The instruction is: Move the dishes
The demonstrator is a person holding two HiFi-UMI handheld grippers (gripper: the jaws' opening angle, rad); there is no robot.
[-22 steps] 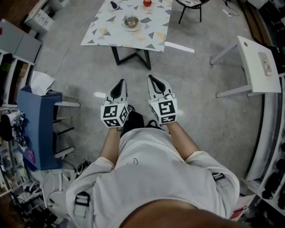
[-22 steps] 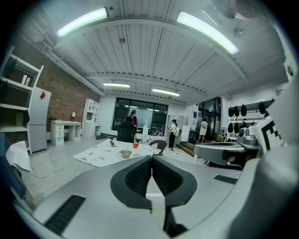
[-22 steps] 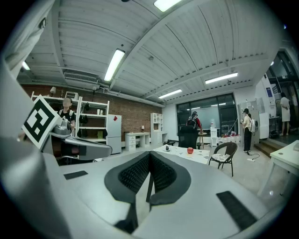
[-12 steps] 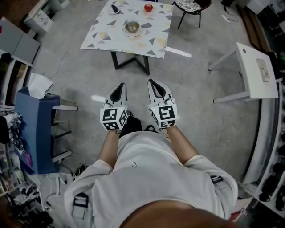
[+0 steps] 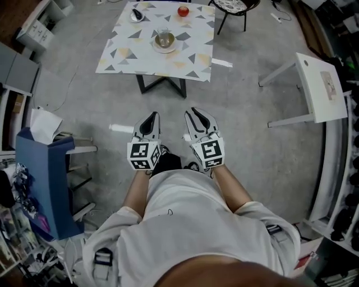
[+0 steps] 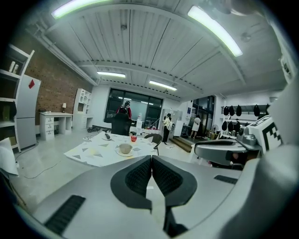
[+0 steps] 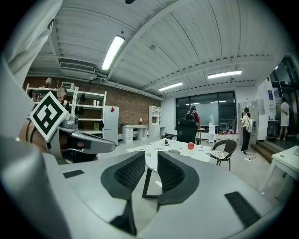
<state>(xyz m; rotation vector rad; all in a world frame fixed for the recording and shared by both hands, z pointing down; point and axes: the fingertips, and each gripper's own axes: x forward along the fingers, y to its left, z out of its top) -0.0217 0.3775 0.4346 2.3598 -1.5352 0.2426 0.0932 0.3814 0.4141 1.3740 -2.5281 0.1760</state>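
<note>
Table (image 5: pixel 188 53) nearer, one bowl (image 5: pixel 164 39), one apple (image 5: pixel 183 10)

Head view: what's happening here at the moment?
A person stands on the floor short of the table, tongs in each hand held out in front. The left tongs are shut and empty; the right tongs stand slightly open with nothing between them. On the table sit a bowl on a saucer, an apple and a small dish, none touched yet.
</note>
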